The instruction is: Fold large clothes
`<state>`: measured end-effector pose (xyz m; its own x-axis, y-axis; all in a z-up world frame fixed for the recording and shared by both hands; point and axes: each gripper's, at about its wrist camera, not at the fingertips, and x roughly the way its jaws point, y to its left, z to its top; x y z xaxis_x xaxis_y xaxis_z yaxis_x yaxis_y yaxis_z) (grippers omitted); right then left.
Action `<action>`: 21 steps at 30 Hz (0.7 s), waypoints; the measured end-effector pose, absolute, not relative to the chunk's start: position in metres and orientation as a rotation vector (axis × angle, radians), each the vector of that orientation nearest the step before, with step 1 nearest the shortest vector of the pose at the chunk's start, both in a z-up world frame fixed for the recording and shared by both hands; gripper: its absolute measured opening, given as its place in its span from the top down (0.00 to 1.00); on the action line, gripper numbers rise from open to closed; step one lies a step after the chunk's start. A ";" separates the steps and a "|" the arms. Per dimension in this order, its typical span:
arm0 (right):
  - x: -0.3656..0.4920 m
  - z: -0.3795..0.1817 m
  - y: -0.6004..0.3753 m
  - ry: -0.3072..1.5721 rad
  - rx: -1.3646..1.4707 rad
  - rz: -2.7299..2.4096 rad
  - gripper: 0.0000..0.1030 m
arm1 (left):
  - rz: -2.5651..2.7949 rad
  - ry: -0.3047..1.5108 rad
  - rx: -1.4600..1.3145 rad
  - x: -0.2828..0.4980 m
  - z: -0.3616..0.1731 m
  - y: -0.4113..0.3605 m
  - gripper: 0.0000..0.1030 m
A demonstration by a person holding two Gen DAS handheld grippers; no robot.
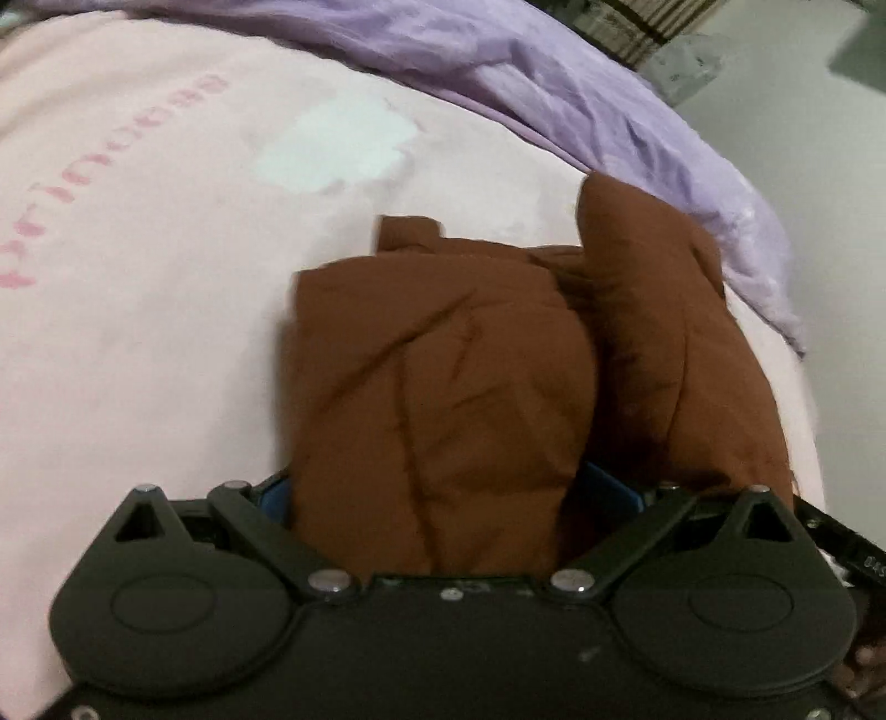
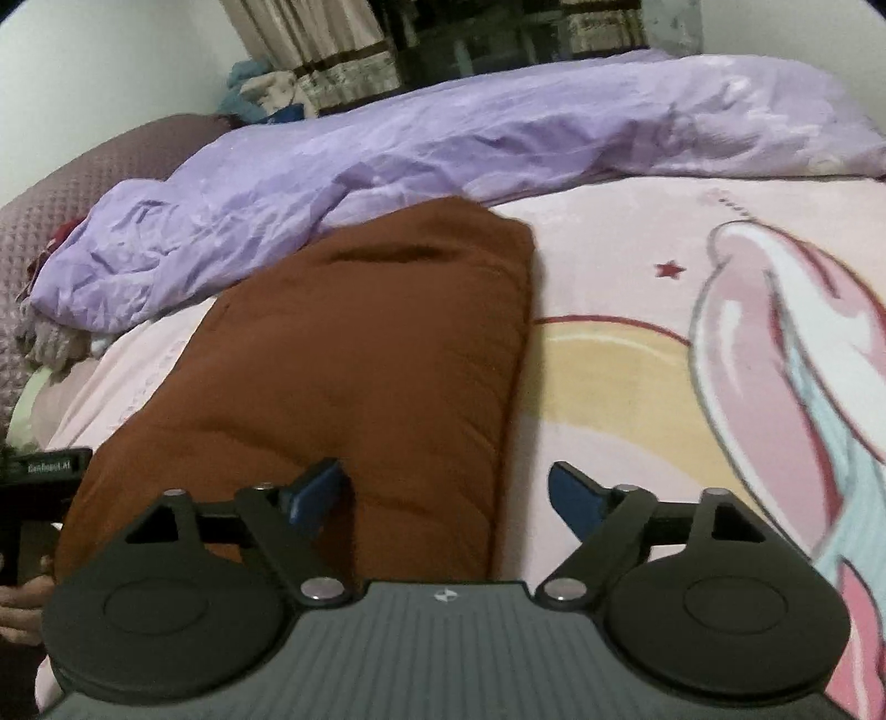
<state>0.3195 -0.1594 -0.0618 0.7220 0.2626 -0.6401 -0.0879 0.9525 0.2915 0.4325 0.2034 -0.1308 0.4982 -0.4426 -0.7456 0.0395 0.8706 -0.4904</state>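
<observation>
A brown padded garment [image 1: 443, 387] lies folded into a thick bundle on the pink bed sheet [image 1: 138, 277]. In the left wrist view its near end bulges up between the widely spread jaws of my left gripper [image 1: 443, 487]; only slivers of the blue pads [image 1: 609, 487] show beside the fabric. In the right wrist view the same garment [image 2: 360, 360] stretches away from me. My right gripper [image 2: 446, 495] is open, with one blue finger [image 2: 315, 493] over the brown fabric and the other over the printed sheet [image 2: 609, 387]. The garment's right edge runs between them.
A crumpled lilac duvet [image 2: 443, 138] lies along the far side of the bed, with a quilted mauve pillow [image 2: 83, 183] at the left. Curtains [image 2: 310, 50] hang behind. The other black gripper's body [image 2: 44, 476] and a hand [image 2: 22, 603] sit at the left edge.
</observation>
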 end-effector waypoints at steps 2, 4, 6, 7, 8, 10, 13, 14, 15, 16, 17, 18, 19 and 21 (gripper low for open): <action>0.329 -0.068 -0.157 0.757 0.259 0.234 0.00 | -0.308 1.018 -0.386 0.435 -0.126 0.191 0.00; 0.345 -0.082 -0.160 0.794 0.350 0.301 0.00 | -0.316 1.006 -0.356 0.438 -0.127 0.183 0.00; 0.364 -0.106 -0.168 0.872 0.549 0.390 0.00 | -0.329 0.985 -0.360 0.444 -0.131 0.188 0.02; 0.366 -0.108 -0.169 0.853 0.582 0.400 0.00 | -0.333 0.966 -0.369 0.444 -0.131 0.190 0.04; 0.366 -0.105 -0.165 0.850 0.548 0.403 0.00 | -0.329 0.946 -0.376 0.443 -0.132 0.190 0.05; 0.358 -0.094 -0.159 0.825 0.486 0.402 0.19 | -0.339 0.917 -0.372 0.440 -0.130 0.190 0.42; 0.346 -0.076 -0.158 0.796 0.438 0.412 0.42 | -0.363 0.886 -0.388 0.431 -0.120 0.191 0.64; 0.345 -0.071 -0.160 0.793 0.440 0.419 0.45 | -0.356 0.872 -0.384 0.427 -0.115 0.190 0.67; 0.344 -0.066 -0.162 0.789 0.441 0.428 0.46 | -0.356 0.862 -0.383 0.426 -0.111 0.189 0.71; 0.343 -0.061 -0.164 0.784 0.435 0.437 0.47 | -0.356 0.849 -0.374 0.423 -0.106 0.187 0.75; 0.341 -0.057 -0.166 0.781 0.426 0.445 0.48 | -0.356 0.837 -0.375 0.420 -0.100 0.185 0.76; 0.341 -0.053 -0.170 0.777 0.426 0.452 0.48 | -0.366 0.824 -0.362 0.417 -0.093 0.180 0.78; 0.340 -0.049 -0.174 0.767 0.424 0.452 0.48 | -0.373 0.808 -0.360 0.416 -0.087 0.175 0.79; 0.336 -0.036 -0.190 0.738 0.436 0.430 0.48 | -0.418 0.772 -0.328 0.414 -0.073 0.154 0.79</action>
